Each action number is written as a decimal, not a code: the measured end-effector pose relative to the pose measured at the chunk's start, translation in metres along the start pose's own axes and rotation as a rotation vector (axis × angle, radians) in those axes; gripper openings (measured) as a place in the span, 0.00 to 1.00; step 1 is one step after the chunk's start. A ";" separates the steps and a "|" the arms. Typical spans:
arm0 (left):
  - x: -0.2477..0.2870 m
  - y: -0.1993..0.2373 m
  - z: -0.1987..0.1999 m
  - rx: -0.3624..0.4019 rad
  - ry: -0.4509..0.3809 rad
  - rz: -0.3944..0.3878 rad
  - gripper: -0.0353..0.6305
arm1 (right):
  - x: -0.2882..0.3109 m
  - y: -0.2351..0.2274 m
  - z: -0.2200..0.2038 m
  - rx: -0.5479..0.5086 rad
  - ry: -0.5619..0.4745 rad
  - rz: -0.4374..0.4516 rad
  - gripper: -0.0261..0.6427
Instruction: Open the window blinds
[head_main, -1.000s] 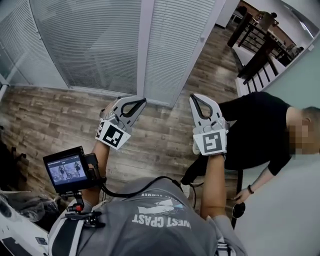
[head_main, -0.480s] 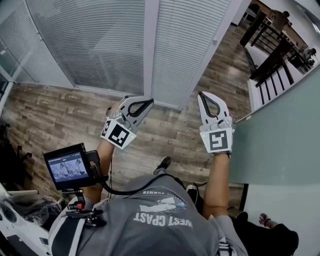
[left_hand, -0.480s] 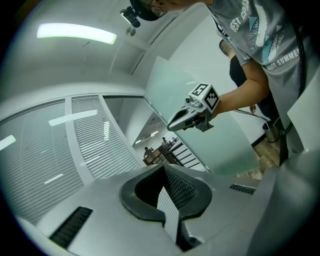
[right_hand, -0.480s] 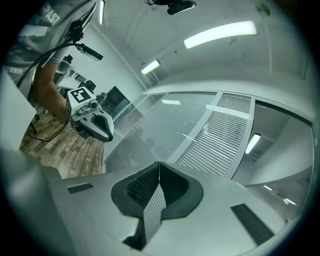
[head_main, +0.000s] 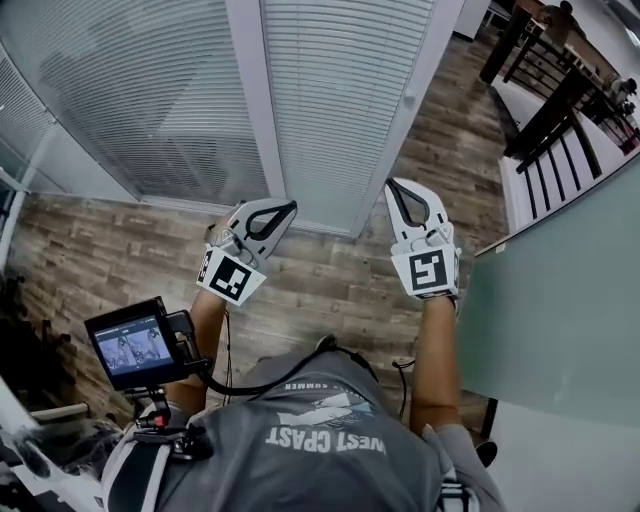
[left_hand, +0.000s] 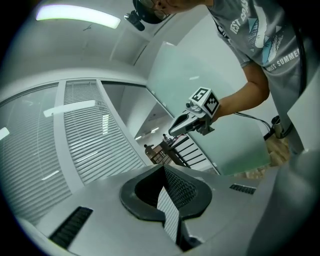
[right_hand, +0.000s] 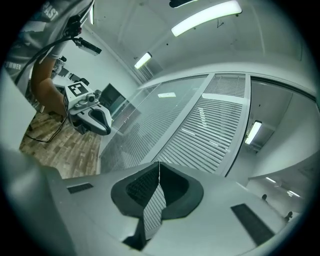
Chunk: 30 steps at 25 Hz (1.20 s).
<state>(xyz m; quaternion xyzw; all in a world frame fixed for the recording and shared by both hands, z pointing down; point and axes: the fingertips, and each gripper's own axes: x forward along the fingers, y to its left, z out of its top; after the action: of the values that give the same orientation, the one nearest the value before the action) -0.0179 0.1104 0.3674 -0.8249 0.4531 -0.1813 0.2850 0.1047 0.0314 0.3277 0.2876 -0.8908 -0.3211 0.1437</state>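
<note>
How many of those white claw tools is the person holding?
2: the left gripper at the left of the head view, the right gripper at its right, both pointing toward the blinds. None hidden.
</note>
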 end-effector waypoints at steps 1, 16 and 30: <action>0.011 0.005 -0.003 0.000 0.002 -0.001 0.05 | 0.008 -0.010 -0.007 0.003 0.001 -0.001 0.04; 0.187 0.116 -0.084 -0.056 -0.069 -0.081 0.05 | 0.157 -0.122 -0.124 0.047 0.145 -0.051 0.04; 0.232 0.128 -0.121 -0.012 -0.149 -0.171 0.05 | 0.188 -0.129 -0.193 -0.041 0.350 -0.283 0.06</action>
<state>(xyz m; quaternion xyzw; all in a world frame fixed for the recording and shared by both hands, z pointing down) -0.0463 -0.1784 0.3886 -0.8734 0.3598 -0.1407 0.2966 0.0950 -0.2581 0.4020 0.4583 -0.7962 -0.3011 0.2555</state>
